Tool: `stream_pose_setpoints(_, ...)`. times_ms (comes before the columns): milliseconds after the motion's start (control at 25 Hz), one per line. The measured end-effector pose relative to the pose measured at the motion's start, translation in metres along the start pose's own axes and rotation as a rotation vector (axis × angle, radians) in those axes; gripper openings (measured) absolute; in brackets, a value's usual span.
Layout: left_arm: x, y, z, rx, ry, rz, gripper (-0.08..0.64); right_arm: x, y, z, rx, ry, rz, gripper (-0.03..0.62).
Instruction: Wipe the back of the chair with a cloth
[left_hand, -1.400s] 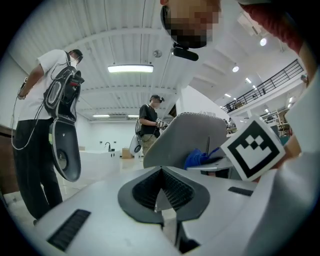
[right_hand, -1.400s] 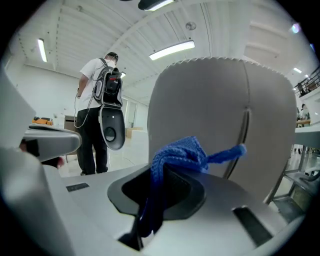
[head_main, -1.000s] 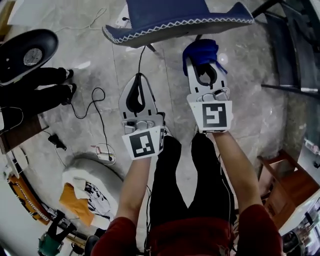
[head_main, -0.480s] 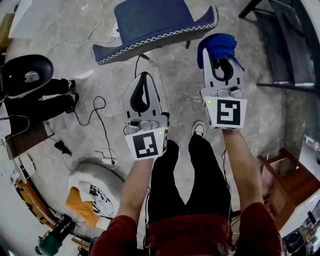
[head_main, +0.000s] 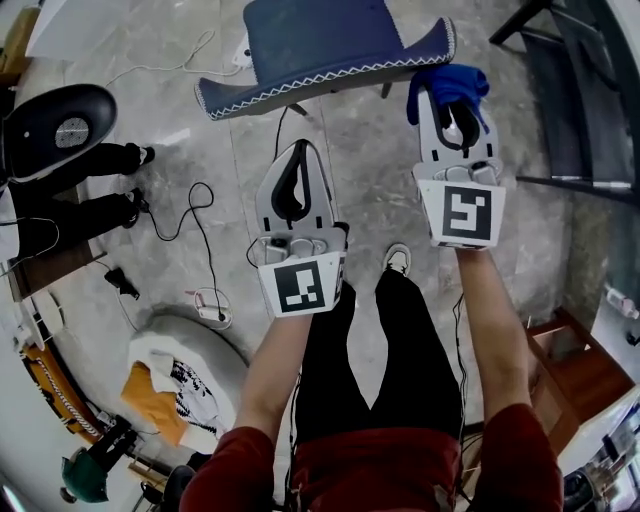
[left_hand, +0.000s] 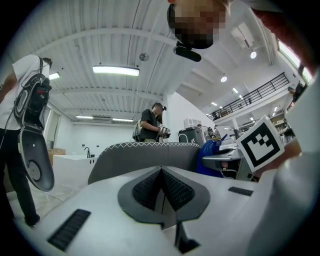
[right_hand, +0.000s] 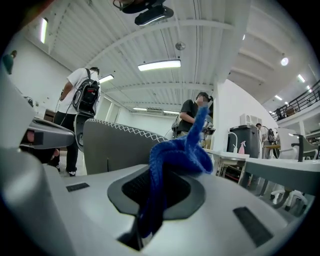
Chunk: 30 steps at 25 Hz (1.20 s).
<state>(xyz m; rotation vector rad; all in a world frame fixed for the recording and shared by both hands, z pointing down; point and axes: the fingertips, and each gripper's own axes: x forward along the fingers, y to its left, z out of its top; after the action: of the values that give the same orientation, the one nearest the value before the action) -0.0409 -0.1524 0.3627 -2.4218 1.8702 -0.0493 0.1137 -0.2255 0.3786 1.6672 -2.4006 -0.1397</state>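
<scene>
From the head view, the right claw (head_main: 455, 108) pinches the blue cloth (head_main: 448, 82) right by the end of the chair back (head_main: 320, 50), ready to rub it. The left claw (head_main: 299, 152) waits lower down. In the left gripper view, its jaws touch with nothing between them. In the right gripper view, the cloth is squeezed tight, so it should not slip.
</scene>
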Motion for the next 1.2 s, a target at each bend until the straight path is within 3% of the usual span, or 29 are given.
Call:
stream_pose_setpoints(320,-0.015,0.018,-0.008,0.004,0.014,0.018,0.014,0.003,0.041,0.011,-0.019,-0.016,0.065,0.057)
stream_pose_setpoints(1200,-0.068,0.128,-0.028,-0.035,0.043,0.149,0.013,0.016,0.154,0.055,0.031,-0.08,0.13,0.057)
